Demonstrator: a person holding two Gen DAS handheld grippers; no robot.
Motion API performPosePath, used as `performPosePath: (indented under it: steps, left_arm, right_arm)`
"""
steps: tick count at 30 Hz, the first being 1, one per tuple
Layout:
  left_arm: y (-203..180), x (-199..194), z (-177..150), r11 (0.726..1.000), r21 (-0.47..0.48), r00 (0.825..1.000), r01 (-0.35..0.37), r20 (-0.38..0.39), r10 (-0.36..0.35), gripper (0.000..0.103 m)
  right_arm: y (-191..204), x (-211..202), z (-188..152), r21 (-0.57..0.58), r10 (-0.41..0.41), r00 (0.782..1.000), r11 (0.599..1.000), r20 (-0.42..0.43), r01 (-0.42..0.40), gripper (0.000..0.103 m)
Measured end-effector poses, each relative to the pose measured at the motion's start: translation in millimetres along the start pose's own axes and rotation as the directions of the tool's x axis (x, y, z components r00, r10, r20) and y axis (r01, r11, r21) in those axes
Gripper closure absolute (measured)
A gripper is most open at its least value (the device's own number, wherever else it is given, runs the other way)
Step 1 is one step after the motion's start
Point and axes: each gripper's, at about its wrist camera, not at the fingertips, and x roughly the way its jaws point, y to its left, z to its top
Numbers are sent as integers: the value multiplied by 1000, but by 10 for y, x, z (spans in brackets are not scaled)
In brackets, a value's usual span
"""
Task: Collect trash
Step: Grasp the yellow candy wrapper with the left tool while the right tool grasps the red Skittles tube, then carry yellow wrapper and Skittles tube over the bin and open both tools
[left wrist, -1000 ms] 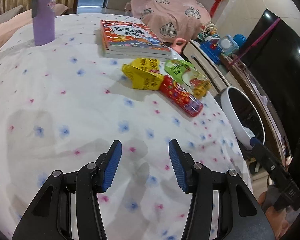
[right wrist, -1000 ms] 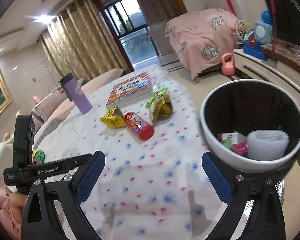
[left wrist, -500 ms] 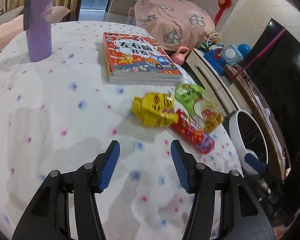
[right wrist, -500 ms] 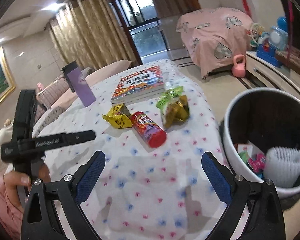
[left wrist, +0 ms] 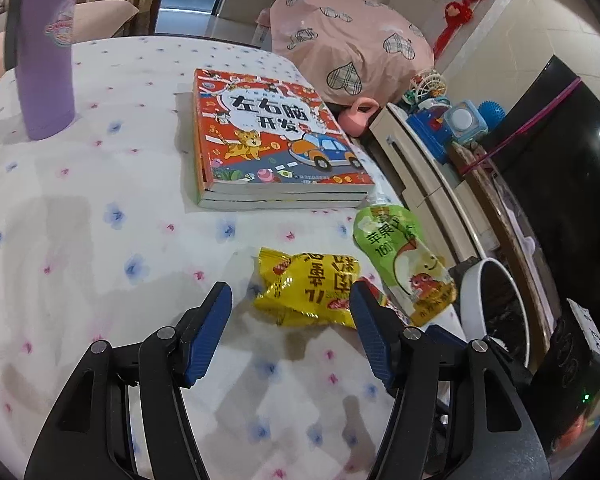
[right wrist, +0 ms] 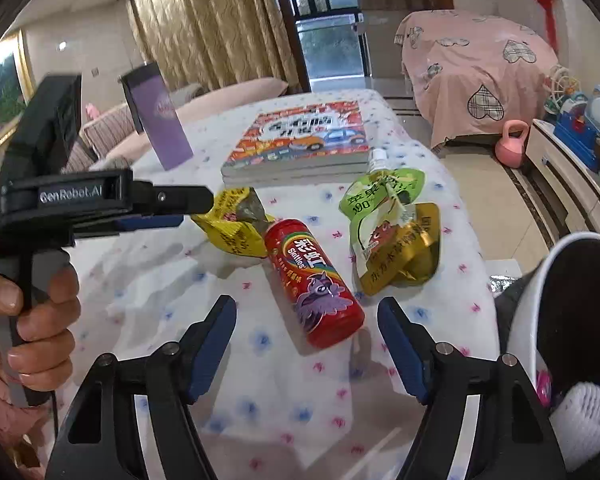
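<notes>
Wrapper (right wrist: pixel 236 226) left of can (right wrist: pixel 315 284), pouch (right wrist: pixel 392 232) right, book (right wrist: pixel 300 140) behind

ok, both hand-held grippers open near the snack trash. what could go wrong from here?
1. The left hand-held gripper is closing in on the crumpled yellow foil wrapper, which touches the red cylindrical Skittles can; a grab may roll the can.
2. The green-and-gold juice pouch lies near the table edge, above the white round bin; a nudge could drop it outside.
</notes>
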Motion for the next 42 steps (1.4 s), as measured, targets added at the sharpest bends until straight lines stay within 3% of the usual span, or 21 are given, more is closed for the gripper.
performPosePath:
  steps: [3, 5, 7, 9, 15, 28, 31, 35, 37, 38, 42]
  left_arm:
    - [-19, 94, 4, 999, 27, 1000, -22, -9, 22, 41]
    - [-44, 124, -18, 999, 46, 1000, -23, -12, 23, 42]
    - [-69, 126, -38, 998, 62, 1000, -11, -7, 12, 54]
    - [-94, 113, -51, 997, 77, 1000, 8, -13, -7, 72]
    - [-216, -65, -194, 988, 152, 999, 32, -7, -31, 85]
    - [-153, -615, -766, 988, 120, 995, 93, -28, -91, 86]
    - [-171, -661, -866, 988, 124, 996, 88, -33, -84, 86]
    - [-191, -700, -950, 989, 120, 996, 84, -37, -80, 86]
    - [-221, -726, -970, 989, 125, 996, 80, -35, -76, 86]
    - [-254, -752, -986, 988, 133, 997, 76, -31, -73, 86]
    - [-384, -800, -1018, 985, 160, 997, 72, -20, -70, 86]
  right_arm:
    - [10, 101, 13, -24, -11, 999, 1000, -31, 10, 36]
    - [16, 146, 21, -31, -21, 999, 999, -50, 19, 52]
    - [22, 149, 17, -30, -32, 998, 999, -54, 30, 62]
    - [20, 109, -7, -23, -33, 998, 999, -50, 32, 63]
    - [-40, -91, -171, 45, -23, 998, 999, -50, 25, 64]
    - [-65, -517, -522, 116, -14, 997, 993, -77, 23, 64]
    - [-19, -438, -484, 109, -14, 996, 994, -83, 23, 61]
    - [52, -306, -416, 73, -32, 996, 997, -89, 38, 50]
    - [51, -277, -417, 68, -45, 995, 996, -87, 51, 55]
    - [32, -287, -425, 79, -49, 995, 995, -82, 55, 66]
    - [-55, -474, -493, 128, -57, 998, 990, -41, 62, 68]
